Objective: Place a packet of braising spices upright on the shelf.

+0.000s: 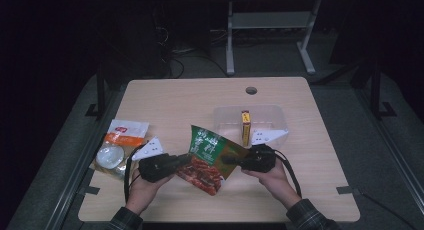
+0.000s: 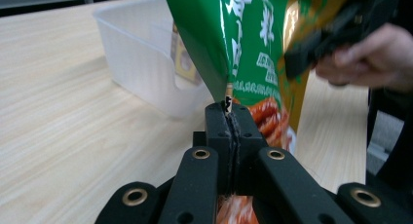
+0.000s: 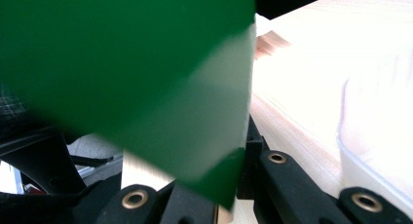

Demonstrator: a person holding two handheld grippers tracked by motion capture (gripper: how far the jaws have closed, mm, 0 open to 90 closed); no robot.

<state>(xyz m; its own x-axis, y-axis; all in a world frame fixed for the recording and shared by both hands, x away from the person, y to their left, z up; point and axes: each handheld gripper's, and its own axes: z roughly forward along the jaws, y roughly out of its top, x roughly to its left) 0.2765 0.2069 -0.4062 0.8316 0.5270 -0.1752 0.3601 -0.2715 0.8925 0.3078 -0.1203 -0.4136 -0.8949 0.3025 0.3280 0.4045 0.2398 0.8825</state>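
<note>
Green seasoning packet (image 1: 210,159) held off the table (image 1: 165,97) at centre-front, between both grippers. Left gripper (image 1: 181,162), at the packet's 9 o'clock, is clamped tight on its edge; right gripper (image 1: 228,160), at its 3 o'clock, is likewise closed on the opposite edge. Clear plastic tub (image 1: 272,119) lies at 1 o'clock, white-and-orange pouch (image 1: 120,142) at 9 o'clock.

The green snack pouch (image 2: 253,44) carries large white Chinese characters (among them 香 and 料, partly cropped), with a panel of smaller white print beneath, too fine to read.
</note>
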